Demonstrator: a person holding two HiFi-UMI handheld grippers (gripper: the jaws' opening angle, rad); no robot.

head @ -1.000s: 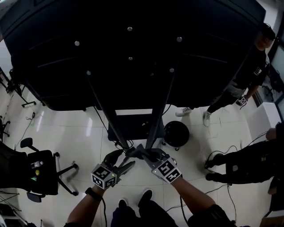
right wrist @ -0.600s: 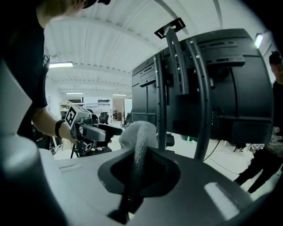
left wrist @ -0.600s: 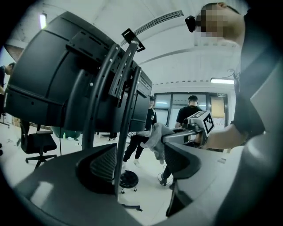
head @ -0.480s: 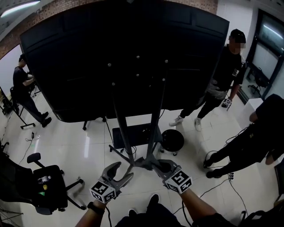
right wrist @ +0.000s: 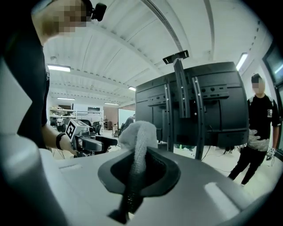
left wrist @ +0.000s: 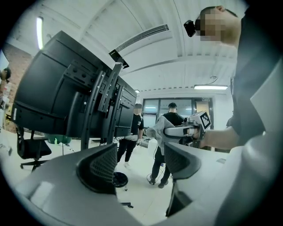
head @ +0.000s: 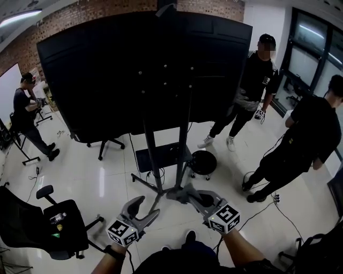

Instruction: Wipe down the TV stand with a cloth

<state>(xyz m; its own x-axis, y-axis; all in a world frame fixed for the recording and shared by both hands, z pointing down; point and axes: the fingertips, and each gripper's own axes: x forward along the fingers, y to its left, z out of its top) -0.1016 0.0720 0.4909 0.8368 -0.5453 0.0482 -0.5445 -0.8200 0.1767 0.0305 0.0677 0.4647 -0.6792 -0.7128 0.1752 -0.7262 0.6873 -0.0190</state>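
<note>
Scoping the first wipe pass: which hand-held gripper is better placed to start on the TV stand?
Right, I'd say. The right hand-held gripper is shut on the cloth and faces the TV stand. The left hand-held gripper has its jaws apart; they have just been closing partway, with nothing between them.

Place: open-plan lab or office workspace.
Floor: glossy white tiles (head: 91, 176), with cables (head: 251, 183) trailing across them.
Walls: brick wall (head: 107, 10) at the back, glass partitions (head: 311, 48) at the right.
Ceiling: strip light (right wrist: 59, 67), long vent (left wrist: 141, 37).
Furnishings: big screen (head: 107, 80) on a TV stand (head: 151, 155), office chair (head: 37, 222), stool (head: 203, 160), shelving (right wrist: 59, 114).
People: several bystanders (head: 246, 91) standing around.
</note>
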